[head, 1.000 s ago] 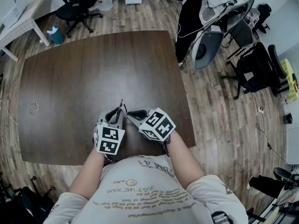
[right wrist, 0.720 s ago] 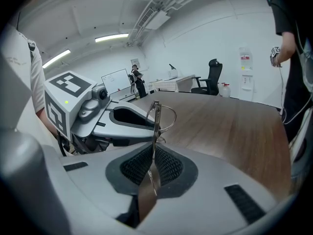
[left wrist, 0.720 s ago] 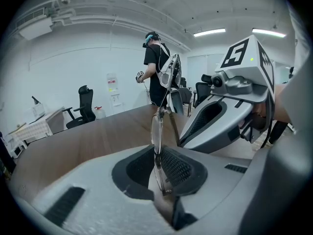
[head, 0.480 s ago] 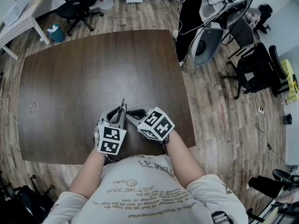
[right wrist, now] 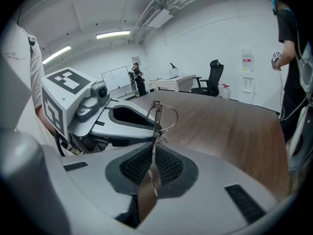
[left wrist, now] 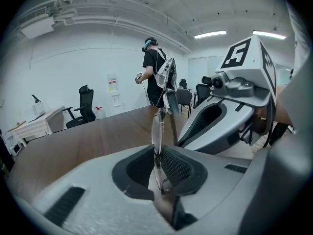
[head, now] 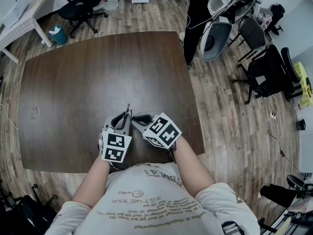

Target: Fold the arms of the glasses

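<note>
Left gripper (left wrist: pixel 158 156) pinching the glasses (left wrist: pixel 156 129) by a lens; right gripper (right wrist: pixel 152 156), just beside, clamped on one glasses arm (right wrist: pixel 156 117).

I record the head camera looking steeply down from above on the dark brown rectangular wooden table (head: pixel 98 72), while cameras on the grey left gripper (left wrist: pixel 157 166) and grey right gripper (right wrist: pixel 152 163) sit close behind their jaws, facing across that same tabletop, each catching the other gripper.
</note>
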Demonstrator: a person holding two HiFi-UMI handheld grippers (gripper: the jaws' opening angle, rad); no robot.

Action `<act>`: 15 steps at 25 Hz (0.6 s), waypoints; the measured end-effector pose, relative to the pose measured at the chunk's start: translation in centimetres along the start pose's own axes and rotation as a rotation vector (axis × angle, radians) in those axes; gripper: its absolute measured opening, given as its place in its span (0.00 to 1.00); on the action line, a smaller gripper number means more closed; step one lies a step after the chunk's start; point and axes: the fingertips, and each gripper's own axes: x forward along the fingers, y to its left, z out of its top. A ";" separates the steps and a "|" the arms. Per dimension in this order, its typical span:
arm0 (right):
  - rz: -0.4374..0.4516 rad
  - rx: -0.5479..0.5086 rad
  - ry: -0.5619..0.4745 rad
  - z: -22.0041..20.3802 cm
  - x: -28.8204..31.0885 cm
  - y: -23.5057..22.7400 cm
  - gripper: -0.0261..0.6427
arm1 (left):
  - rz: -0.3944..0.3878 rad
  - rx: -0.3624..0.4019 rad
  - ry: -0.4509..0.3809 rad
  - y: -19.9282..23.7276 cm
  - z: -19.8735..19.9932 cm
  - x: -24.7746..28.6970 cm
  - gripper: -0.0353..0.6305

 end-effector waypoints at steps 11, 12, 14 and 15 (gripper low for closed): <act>-0.071 0.060 -0.143 3.2 -3.2 -1.2 0.08 | 0.073 -0.133 -0.037 2.4 0.1 -0.3 0.13; -0.079 0.078 -0.160 3.2 -3.5 -1.3 0.08 | 0.075 -0.159 -0.037 2.6 -0.2 -0.3 0.13; -0.100 0.111 -0.185 3.0 -4.0 -1.7 0.08 | 0.079 -0.212 -0.031 3.1 -0.6 -0.3 0.13; -0.112 0.128 -0.195 2.8 -4.3 -1.9 0.08 | 0.081 -0.233 -0.029 3.3 -0.8 -0.3 0.13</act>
